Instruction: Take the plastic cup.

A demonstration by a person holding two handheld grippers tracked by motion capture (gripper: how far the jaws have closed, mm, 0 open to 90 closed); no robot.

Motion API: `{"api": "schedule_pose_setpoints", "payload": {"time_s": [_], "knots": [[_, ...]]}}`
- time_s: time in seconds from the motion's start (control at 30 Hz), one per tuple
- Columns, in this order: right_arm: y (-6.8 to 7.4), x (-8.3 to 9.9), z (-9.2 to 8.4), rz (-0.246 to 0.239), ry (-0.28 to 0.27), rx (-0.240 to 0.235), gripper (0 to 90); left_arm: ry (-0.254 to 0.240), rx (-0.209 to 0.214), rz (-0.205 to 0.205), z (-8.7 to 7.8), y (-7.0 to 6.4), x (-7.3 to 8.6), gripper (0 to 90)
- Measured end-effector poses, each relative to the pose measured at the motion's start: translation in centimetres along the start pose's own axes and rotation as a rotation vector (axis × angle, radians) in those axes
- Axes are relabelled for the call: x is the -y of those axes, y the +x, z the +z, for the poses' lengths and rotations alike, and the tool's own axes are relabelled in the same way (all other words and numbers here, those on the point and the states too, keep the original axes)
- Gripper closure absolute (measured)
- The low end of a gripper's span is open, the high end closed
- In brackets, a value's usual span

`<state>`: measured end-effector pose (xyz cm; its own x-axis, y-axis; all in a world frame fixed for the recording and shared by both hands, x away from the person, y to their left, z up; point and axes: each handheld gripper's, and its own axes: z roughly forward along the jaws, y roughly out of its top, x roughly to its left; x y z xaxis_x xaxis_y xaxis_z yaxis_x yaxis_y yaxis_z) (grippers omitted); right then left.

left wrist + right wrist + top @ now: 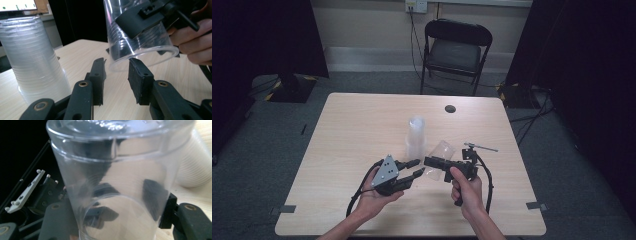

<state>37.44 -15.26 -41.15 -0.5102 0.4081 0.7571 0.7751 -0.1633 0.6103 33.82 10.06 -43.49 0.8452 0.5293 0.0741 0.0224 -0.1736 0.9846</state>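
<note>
A single clear plastic cup (442,150) hangs tilted above the table, and my right gripper (430,162) is shut on its wall. In the right gripper view the cup (112,177) stands between the two black jaws of the right gripper (117,205). My left gripper (417,168) is open just left of it. In the left gripper view the cup's (140,40) open rim hangs right above the spread tips of the left gripper (117,63), apart from them. A stack of clear cups (415,137) (32,60) (193,162) stands upside down on the table behind both.
The wooden table (362,125) has a dark round hole (450,108) at its far side and tape marks at the near corners. A black folding chair (457,50) stands beyond the table. Dark curtains hang at both sides.
</note>
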Motion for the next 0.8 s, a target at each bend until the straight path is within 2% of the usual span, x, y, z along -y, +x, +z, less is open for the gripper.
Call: {"api": "schedule_pose_setpoints", "payload": {"time_s": [0.1,0.2,0.33,0.37,0.4,0.5,0.57,0.6,0.67,0.73,0.8], "knots": [[0.2,0.2,0.4,-0.004,0.019,-0.012,38.3,-0.020,-0.021,0.019,0.0,-0.3,0.0,68.7],[0.3,0.3,0.7,0.007,0.023,-0.036,38.3,-0.036,-0.040,0.015,0.0,-0.4,0.1,70.4],[0.5,0.5,0.9,-0.001,0.011,-0.049,38.3,-0.054,-0.058,0.028,-0.1,-0.4,-0.1,71.2],[0.6,0.5,0.9,0.004,0.012,-0.053,38.4,-0.063,-0.071,0.036,-0.1,-0.5,-0.1,71.6],[0.6,0.5,1.2,0.024,0.018,-0.077,38.4,-0.068,-0.076,0.045,-0.2,-0.5,-0.1,71.7],[0.8,0.7,1.6,0.026,0.034,-0.078,38.4,-0.076,-0.081,0.052,-0.1,-0.6,-0.2,71.6],[0.9,1.0,2.2,0.060,0.050,-0.111,38.6,-0.083,-0.099,0.060,-0.2,-0.6,-0.2,71.7],[0.9,1.0,2.2,0.060,0.050,-0.111,38.6,-0.089,-0.100,0.060,-0.2,-0.5,-0.3,71.7],[1.1,1.1,2.6,0.076,0.060,-0.140,38.9,-0.098,-0.115,0.065,-0.3,-0.5,-0.3,71.9],[1.2,1.1,2.8,0.078,0.068,-0.144,38.9,-0.099,-0.115,0.063,-0.3,-0.5,-0.3,72.0],[1.2,1.2,3.1,0.082,0.078,-0.151,38.2,-0.099,-0.137,0.061,-0.4,-0.6,-0.4,75.9]]}}
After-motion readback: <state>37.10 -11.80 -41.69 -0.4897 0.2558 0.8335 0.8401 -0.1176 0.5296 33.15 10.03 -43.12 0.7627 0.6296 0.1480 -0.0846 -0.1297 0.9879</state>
